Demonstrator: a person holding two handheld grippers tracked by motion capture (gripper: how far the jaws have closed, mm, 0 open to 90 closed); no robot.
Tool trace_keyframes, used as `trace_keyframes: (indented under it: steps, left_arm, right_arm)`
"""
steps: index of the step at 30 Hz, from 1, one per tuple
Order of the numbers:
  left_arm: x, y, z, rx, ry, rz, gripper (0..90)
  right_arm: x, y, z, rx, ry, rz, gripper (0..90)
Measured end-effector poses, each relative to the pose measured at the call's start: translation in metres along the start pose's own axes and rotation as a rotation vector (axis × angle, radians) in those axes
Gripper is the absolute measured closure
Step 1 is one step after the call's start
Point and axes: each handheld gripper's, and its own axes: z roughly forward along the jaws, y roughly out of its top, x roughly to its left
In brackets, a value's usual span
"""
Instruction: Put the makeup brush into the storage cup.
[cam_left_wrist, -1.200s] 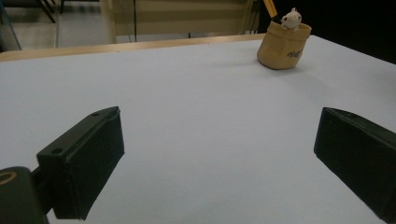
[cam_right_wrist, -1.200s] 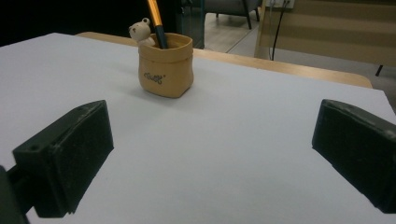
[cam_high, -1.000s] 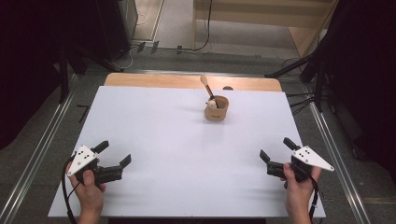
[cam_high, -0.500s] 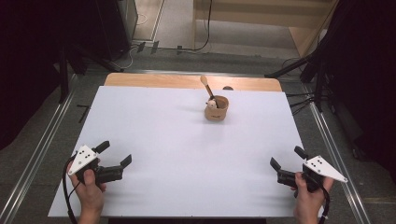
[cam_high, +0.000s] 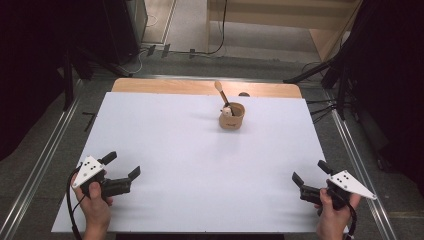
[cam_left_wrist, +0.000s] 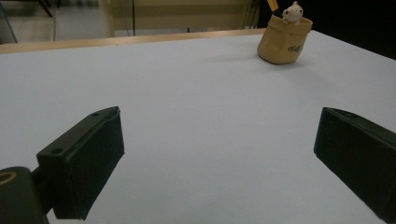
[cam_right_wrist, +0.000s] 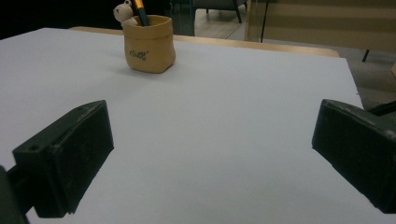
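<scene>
A small tan pot (cam_high: 232, 116) stands upright toward the back of the white table (cam_high: 200, 150), a little right of centre. A wooden spoon (cam_high: 220, 91) and a small white figure (cam_high: 227, 111) stick out of it. The same pot (cam_left_wrist: 284, 41) appears far off in the left gripper view, and the pot (cam_right_wrist: 148, 43) is again distant in the right gripper view. My left gripper (cam_high: 122, 165) is open near the front left corner, held in a hand. Near the front right corner my right gripper (cam_high: 311, 173) is open too. Nothing lies between either pair of jaws.
The table's bare wooden back edge (cam_high: 165, 86) runs behind the white surface. Metal rails (cam_high: 50, 150) flank the table on both sides. Cables and dark stands (cam_high: 330, 75) sit on the floor beyond the far edge.
My right gripper has drawn back toward the front right corner and slightly outward. The left gripper has barely shifted. The pot has not moved.
</scene>
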Motion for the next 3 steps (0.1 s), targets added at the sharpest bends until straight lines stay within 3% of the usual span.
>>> trace_keyframes:
  steps: [3]
  left_arm:
    - [0.0000,-0.0003,0.0008,0.002,0.000,0.002,2.0]
  right_arm:
    - [0.0014,-0.0003,0.0022,0.015,0.002,-0.007,0.0]
